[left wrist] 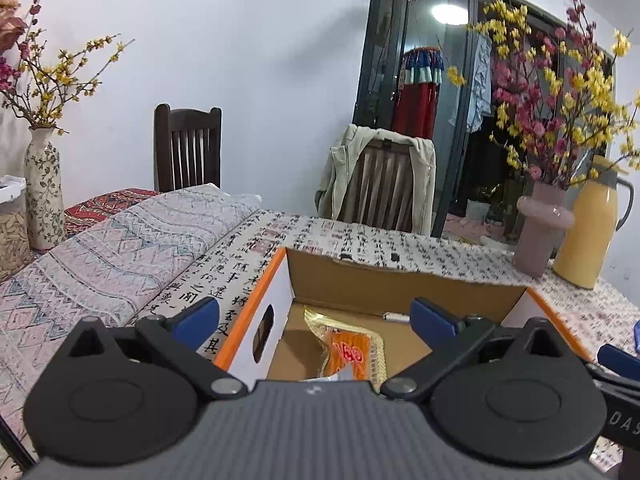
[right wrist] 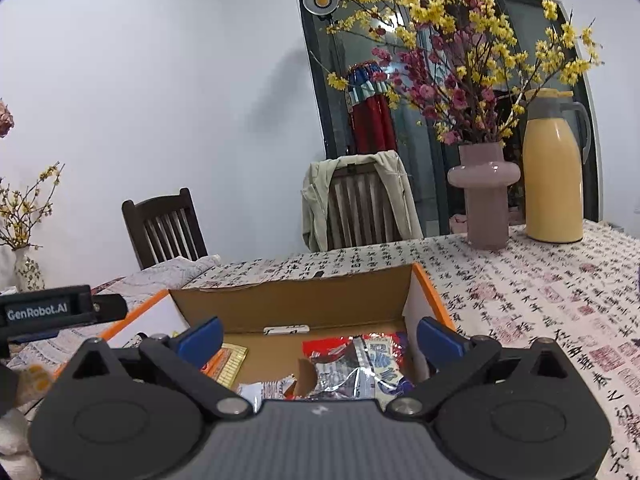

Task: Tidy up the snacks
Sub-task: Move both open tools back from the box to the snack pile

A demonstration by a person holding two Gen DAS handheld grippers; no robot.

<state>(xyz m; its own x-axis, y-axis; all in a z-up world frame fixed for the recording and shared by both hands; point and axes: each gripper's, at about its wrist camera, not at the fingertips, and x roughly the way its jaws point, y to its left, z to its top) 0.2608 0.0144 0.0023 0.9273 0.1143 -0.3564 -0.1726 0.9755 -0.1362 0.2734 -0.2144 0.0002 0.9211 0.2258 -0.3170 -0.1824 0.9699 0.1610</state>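
An open cardboard box [left wrist: 404, 284] with orange edges stands on the table, seen from both wrists. In the left wrist view an orange and gold snack packet [left wrist: 352, 354] lies on the box floor. My left gripper [left wrist: 316, 318] hangs open above it, nothing between its blue pads. In the right wrist view the box [right wrist: 296, 300] holds red, blue and silver snack packets [right wrist: 360, 364] at the right side and the gold packet [right wrist: 230, 364] at the left. My right gripper [right wrist: 318, 338] is open over them, holding nothing.
A pink vase of flowers [right wrist: 484, 196] and a yellow thermos jug [right wrist: 554, 176] stand at the back right of the table. Two chairs [right wrist: 360, 208] stand behind the table, one draped with a jacket. A folded patterned cloth [left wrist: 132, 248] and a floral vase [left wrist: 42, 188] lie to the left.
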